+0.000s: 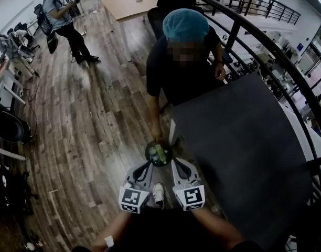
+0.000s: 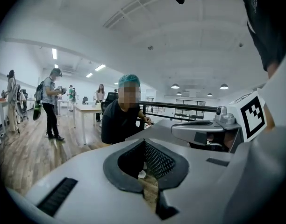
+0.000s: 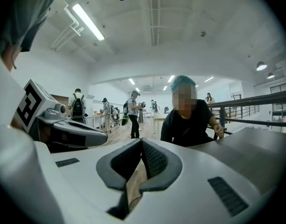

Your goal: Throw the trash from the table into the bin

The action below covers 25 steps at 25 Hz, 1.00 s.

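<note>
Both grippers hang side by side in front of the wearer, tips pointing at the bin point(image 1: 150, 152). The left gripper point(image 1: 145, 168) has its fingers pressed together with nothing between them, and the right gripper point(image 1: 177, 167) is pinched closed and empty too (each gripper's own view shows the pads meeting on bare air). I judge that they are held like this because there is nothing to carry. The table point(image 1: 239, 156) shows no litter, and the only trash point(image 1: 159, 154) in sight is a green item already lying inside the bin.

The bin stands on the floor point(image 1: 97, 130) just beside the table's left edge, right ahead of the gripper tips. A seated person across the table reaches a hand point(image 1: 157, 135) down to the bin's far rim, perhaps to steady it or move it; I cannot tell which.

For room, the right gripper sits close to the table's left edge, so a swing to the right would meet it. A curved railing point(image 1: 286, 62) closes off the far right side. The floor to the left is open, and people stand well away.
</note>
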Each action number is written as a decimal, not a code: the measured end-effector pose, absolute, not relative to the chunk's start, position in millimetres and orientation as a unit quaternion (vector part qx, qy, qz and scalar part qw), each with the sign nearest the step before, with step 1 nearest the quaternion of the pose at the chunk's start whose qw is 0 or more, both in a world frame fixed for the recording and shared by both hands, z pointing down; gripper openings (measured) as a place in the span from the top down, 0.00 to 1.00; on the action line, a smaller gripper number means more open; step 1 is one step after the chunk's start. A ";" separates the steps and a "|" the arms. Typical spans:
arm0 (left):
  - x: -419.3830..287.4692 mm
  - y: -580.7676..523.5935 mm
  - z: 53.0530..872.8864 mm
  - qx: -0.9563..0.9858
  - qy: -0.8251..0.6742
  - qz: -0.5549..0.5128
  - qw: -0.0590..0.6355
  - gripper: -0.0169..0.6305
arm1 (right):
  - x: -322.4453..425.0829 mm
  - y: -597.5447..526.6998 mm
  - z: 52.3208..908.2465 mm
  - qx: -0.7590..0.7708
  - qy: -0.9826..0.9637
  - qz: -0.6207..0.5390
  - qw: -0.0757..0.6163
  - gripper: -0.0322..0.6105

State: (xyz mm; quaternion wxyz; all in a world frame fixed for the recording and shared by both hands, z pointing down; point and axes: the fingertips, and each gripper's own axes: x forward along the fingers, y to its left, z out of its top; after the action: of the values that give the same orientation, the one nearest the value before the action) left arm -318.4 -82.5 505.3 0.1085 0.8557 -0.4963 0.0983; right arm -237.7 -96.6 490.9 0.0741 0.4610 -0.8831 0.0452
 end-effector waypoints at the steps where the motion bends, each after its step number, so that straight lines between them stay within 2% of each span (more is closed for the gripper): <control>1: -318.2 -82.2 504.3 0.855 -0.498 0.098 0.107 0.94 | -236.9 -97.1 489.2 0.461 -0.883 0.043 0.073 0.91; 25: -315.1 -81.9 496.1 0.855 -0.501 0.094 0.097 0.94 | -240.0 -101.3 476.9 0.462 -0.884 0.026 0.061 0.91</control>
State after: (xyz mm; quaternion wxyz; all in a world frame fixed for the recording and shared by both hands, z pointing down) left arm -315.1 -81.9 496.1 0.0966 0.8547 -0.5014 0.0936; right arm -240.0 -101.3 476.9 0.0606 0.4621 -0.8844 0.0255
